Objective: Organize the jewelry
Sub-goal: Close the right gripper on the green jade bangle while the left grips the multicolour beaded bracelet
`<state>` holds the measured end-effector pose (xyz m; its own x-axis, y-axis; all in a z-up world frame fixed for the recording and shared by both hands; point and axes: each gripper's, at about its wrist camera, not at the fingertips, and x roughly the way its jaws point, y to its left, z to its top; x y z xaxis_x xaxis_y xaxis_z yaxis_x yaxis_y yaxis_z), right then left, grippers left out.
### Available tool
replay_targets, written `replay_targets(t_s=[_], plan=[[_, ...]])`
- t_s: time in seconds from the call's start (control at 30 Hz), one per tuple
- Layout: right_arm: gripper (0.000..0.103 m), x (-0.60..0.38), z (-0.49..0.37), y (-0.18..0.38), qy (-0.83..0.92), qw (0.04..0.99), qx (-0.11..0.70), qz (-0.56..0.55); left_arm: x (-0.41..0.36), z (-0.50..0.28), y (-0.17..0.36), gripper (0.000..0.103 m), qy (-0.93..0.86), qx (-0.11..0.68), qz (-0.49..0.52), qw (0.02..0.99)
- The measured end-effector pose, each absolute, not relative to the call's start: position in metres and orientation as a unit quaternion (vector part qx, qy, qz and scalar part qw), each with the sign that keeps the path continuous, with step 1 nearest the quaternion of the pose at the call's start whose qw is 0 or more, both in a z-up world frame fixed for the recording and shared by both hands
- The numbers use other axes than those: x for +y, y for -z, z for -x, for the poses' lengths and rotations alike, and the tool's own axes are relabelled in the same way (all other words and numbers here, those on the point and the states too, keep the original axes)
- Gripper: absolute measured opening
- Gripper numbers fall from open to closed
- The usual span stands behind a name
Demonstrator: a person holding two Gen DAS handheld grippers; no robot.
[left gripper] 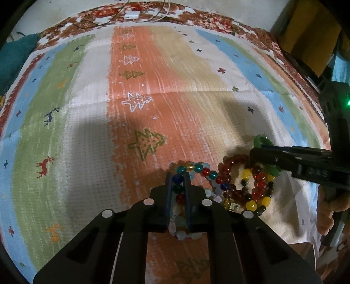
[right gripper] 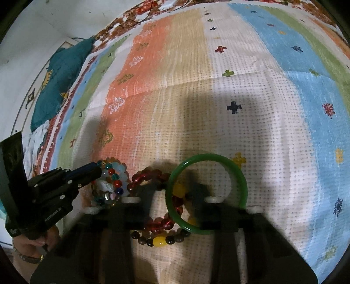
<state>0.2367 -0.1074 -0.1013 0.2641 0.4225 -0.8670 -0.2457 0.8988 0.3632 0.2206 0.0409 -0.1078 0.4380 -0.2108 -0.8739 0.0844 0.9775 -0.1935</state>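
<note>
A pile of bead bracelets lies on a striped patterned cloth [left gripper: 140, 91]. My left gripper [left gripper: 177, 185] is shut on a multicoloured bead bracelet [left gripper: 198, 169], its beads squeezed between the fingers; it also shows in the right wrist view [right gripper: 113, 177]. A dark red bead bracelet [left gripper: 231, 170] and a yellow-and-dark bead bracelet [left gripper: 260, 196] lie just right of it. A green bangle [right gripper: 206, 192] lies over the red [right gripper: 151, 174] and yellow beads [right gripper: 159, 241]. My right gripper [right gripper: 172, 196] hovers over the pile with fingers spread around the bangle's left side, open.
A teal cushion [right gripper: 63, 74] lies at the cloth's far left edge. A white charger with cables [left gripper: 132, 15] sits at the far end. A yellow-brown box [left gripper: 310, 41] stands at the far right.
</note>
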Motion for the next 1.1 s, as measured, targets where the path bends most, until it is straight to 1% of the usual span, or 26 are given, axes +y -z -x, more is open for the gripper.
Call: replay_targets(t_s=[0.1, 0.23, 0.37, 0.57, 0.7, 1.1], plan=[[0.013, -0.106, -0.237, 0.1, -0.213, 0.79, 0.57, -0.072, 0.041, -0.22, 0.104, 0.009, 0.089, 0.518, 0.06, 0.848], [0.013, -0.105, -0.236, 0.1, -0.213, 0.791, 0.569, -0.068, 0.038, -0.218, 0.099, 0.009, 0.091, 0.513, 0.059, 0.851], [0.009, -0.106, -0.235, 0.097, -0.211, 0.793, 0.567, -0.065, 0.035, -0.215, 0.091, 0.009, 0.096, 0.506, 0.059, 0.855], [0.008, -0.107, -0.23, 0.088, -0.209, 0.799, 0.561, -0.059, 0.031, -0.208, 0.075, 0.009, 0.104, 0.493, 0.062, 0.862], [0.008, -0.105, -0.223, 0.079, -0.211, 0.804, 0.553, -0.05, 0.027, -0.204, 0.067, 0.009, 0.1, 0.487, 0.048, 0.866], [0.008, -0.101, -0.197, 0.055, -0.228, 0.814, 0.533, -0.04, 0.032, -0.19, 0.05, 0.009, 0.093, 0.472, 0.068, 0.874]])
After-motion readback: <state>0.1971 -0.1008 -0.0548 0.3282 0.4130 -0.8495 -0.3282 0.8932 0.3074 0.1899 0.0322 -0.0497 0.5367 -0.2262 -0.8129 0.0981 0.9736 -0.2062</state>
